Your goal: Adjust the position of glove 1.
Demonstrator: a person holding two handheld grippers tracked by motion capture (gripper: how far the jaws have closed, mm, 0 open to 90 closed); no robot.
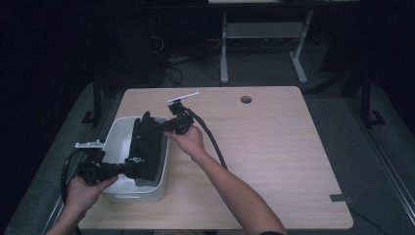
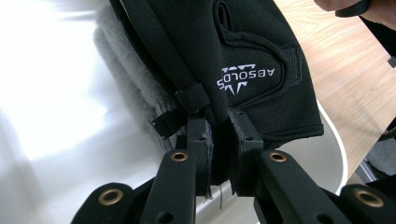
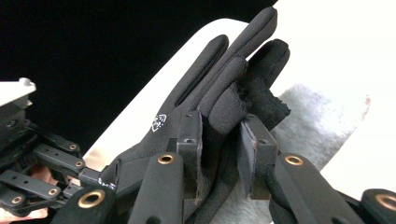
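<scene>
Grippers — left [image 2: 218, 128], right [image 3: 219, 135] — jaws clamp one black glove [image 1: 147, 144] over one tub [image 1: 113, 142].

A white rectangular plastic bin [image 1: 117, 142] is sitting on the left part of the light wooden table [image 1: 274, 156], close to its near-left corner. A black fabric glove [image 1: 147, 144] is stretching over the bin's right half — its cuff end toward the person, its fingers toward the far side. The left gripper [image 1: 120, 170] is sitting at the cuff end [image 2: 219, 135], the right gripper [image 1: 164, 128] at the finger end [image 3: 224, 140]. A grey fleecy cloth [image 2: 126, 79] is lying beneath the glove, inside the bin.
</scene>
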